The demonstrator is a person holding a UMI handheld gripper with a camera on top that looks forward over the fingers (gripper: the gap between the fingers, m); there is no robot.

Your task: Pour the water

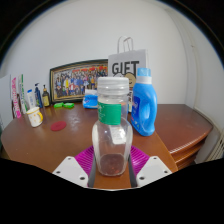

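Observation:
A clear plastic bottle (110,135) with a white cap and a green label stands upright between my fingers, over the brown wooden table (60,145). My gripper (110,166) is shut on its lower body. The magenta pads (85,158) press against both sides, with no gap showing. The bottle looks almost empty, and its base hides the table just ahead of the fingers.
A blue detergent jug (145,100) stands just beyond the bottle to the right, with a white gift bag (128,64) behind it. A blue bowl (91,101), a framed photo (78,78), a white cup (36,117), a red lid (58,126) and small bottles (42,96) lie further left. The table's edge (188,142) drops off at the right.

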